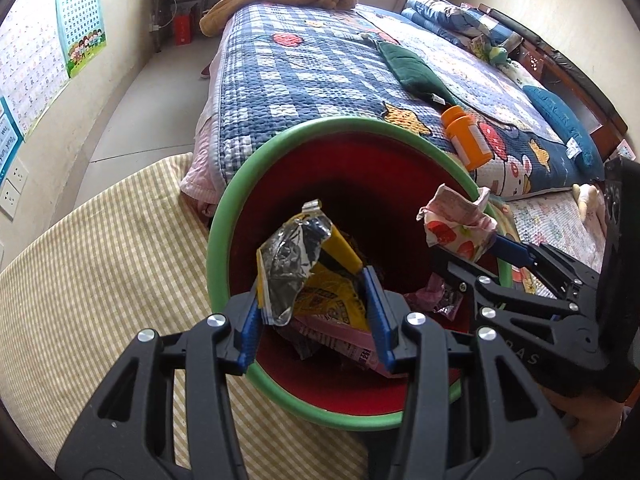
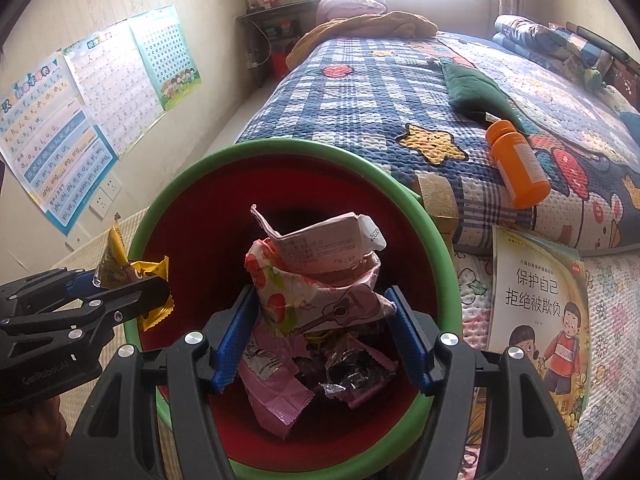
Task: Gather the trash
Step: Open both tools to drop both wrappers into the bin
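Note:
A red bin with a green rim [image 1: 256, 164] [image 2: 168, 184] stands beside the bed, with several wrappers [image 2: 280, 396] lying inside. My left gripper [image 1: 312, 312] is shut on a yellow and silver snack wrapper [image 1: 296, 264] and holds it over the bin's mouth; the same wrapper shows at the bin's left rim in the right wrist view [image 2: 116, 264]. My right gripper [image 2: 320, 332] is shut on a pink strawberry-print wrapper [image 2: 316, 280], also over the bin; it shows at the right rim in the left wrist view [image 1: 456, 224].
An orange bottle [image 1: 468, 136] [image 2: 520, 164] lies on the checked quilt [image 1: 320, 80] near the bin. A tape roll [image 2: 436, 196] and a children's book [image 2: 536, 304] sit right of the bin. A dark green pouch [image 2: 472, 88] lies farther back. Posters [image 2: 80, 120] cover the left wall.

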The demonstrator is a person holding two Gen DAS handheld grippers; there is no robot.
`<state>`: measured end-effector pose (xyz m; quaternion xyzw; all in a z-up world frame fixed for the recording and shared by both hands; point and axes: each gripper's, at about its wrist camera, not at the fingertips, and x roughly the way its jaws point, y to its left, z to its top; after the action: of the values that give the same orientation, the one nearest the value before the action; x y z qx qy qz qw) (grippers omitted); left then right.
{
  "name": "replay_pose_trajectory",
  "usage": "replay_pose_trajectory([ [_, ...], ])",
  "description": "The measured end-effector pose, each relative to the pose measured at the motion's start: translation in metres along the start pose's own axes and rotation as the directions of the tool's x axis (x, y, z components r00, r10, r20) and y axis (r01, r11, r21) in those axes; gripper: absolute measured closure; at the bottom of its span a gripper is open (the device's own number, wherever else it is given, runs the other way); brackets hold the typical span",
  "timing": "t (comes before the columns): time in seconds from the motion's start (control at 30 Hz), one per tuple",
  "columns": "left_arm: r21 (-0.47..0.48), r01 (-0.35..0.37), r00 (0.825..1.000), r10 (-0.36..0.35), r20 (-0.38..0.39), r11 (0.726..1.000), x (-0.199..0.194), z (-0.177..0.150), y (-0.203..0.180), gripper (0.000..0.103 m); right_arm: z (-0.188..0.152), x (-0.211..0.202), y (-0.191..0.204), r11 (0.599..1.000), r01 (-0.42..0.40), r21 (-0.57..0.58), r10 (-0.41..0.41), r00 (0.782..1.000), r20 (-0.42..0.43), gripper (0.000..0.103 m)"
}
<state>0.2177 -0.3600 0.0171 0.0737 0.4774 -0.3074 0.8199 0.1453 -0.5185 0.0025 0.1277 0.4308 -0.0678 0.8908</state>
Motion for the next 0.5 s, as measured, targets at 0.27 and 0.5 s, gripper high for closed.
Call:
replay_pose_trajectory([
  [0.27,0.007,-0.021,1.0,0.021,0.006,1.0,0.01,0.008,0.005,0.06,0.006,0.011,0.0,1.0,0.008,-0.012,-0.008,1.0,-0.005,0.039],
  [0.5,0.014,-0.029,1.0,0.029,0.005,0.999,0.017,0.01,0.006,0.06,0.01,0.017,-0.002,1.0,0.012,-0.018,-0.012,1.0,-0.01,0.038],
])
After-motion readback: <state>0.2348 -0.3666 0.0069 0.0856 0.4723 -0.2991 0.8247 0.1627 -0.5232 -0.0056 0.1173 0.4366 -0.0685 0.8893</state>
